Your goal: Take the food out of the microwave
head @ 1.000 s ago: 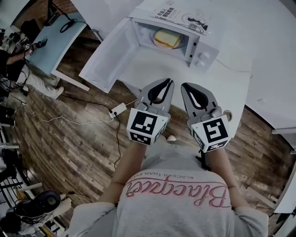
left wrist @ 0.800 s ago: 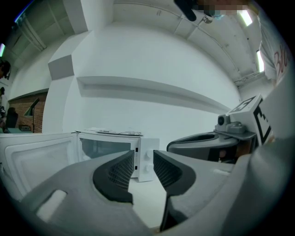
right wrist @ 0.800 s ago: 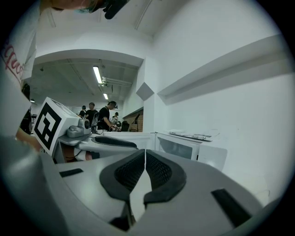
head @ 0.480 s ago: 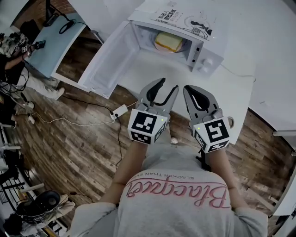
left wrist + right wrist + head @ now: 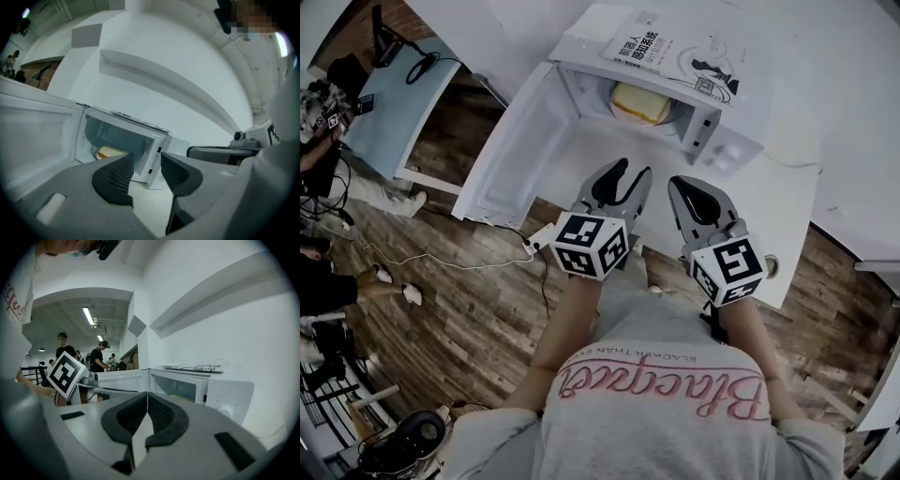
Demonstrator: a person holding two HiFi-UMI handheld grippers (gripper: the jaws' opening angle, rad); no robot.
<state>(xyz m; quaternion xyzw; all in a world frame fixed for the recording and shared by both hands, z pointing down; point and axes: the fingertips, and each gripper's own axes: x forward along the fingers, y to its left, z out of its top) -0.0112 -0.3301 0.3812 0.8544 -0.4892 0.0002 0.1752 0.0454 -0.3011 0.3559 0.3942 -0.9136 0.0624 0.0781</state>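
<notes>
A white microwave point(image 5: 724, 133) stands on a white table, its door point(image 5: 517, 142) swung wide open to the left. Inside lies the food point(image 5: 641, 103), a pale yellow slab on a plate, also seen in the left gripper view as the food point(image 5: 110, 151). My left gripper point(image 5: 627, 174) hovers over the table in front of the open cavity, jaws open and empty point(image 5: 146, 161). My right gripper point(image 5: 687, 186) is beside it, in front of the control panel, shut on nothing point(image 5: 147, 400). Neither touches the microwave.
A printed booklet point(image 5: 675, 47) lies on top of the microwave. The table edge point(image 5: 787, 272) runs just ahead of my body. A power strip point(image 5: 540, 235) with a cable lies on the wooden floor at the left. People stand and sit at the far left.
The left gripper's jaws have gone from shut to open and the gripper has rolled. Both grippers have come closer to the microwave's front. The right gripper stays shut.
</notes>
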